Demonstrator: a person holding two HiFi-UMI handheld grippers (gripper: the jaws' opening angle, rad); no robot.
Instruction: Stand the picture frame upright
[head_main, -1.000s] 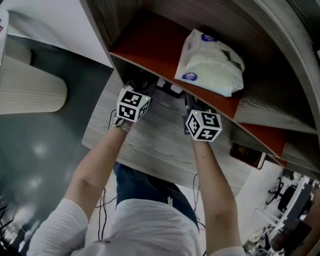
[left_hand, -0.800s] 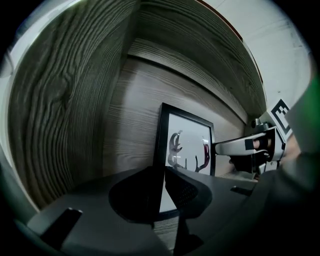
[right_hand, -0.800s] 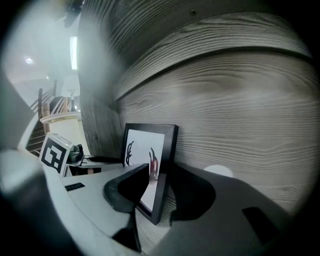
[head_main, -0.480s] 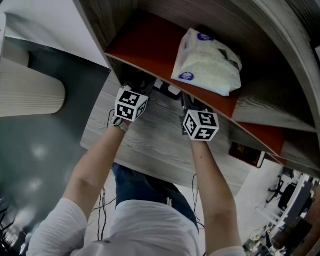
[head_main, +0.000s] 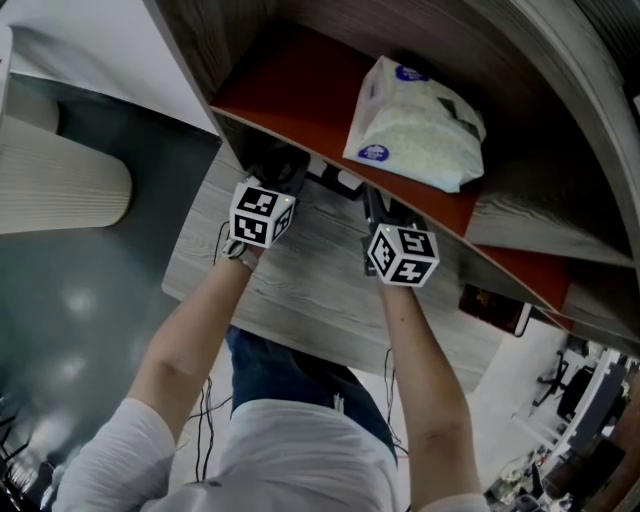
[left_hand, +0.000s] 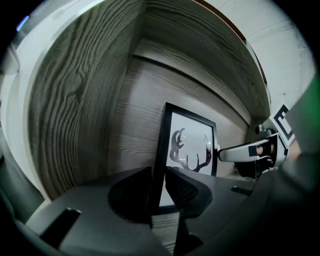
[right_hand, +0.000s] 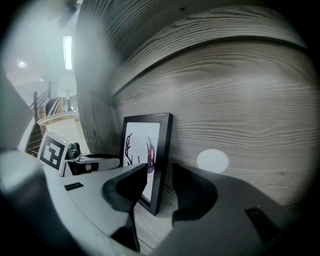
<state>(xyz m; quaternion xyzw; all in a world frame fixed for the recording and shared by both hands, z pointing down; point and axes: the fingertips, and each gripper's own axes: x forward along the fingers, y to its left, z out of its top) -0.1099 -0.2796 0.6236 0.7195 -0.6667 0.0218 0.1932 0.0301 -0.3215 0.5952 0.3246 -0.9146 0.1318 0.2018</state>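
The black picture frame with an antler print stands upright on the wooden shelf floor, close to the back wall. In the left gripper view, my left gripper is shut on the frame's left edge. In the right gripper view, the frame's right edge stands between the jaws of my right gripper. These jaws have just been opening, and a gap shows on each side of the edge. In the head view only the marker cubes show. The red shelf hides the frame and the jaws.
A white plastic packet lies on the red shelf above. The compartment's side wall rises left of the frame. A round white patch marks the back wall. A dark flat object lies at the right, and a wooden desk runs below.
In the head view both marker cubes stay almost where they were. The jaws and the frame are hidden under the shelf throughout.
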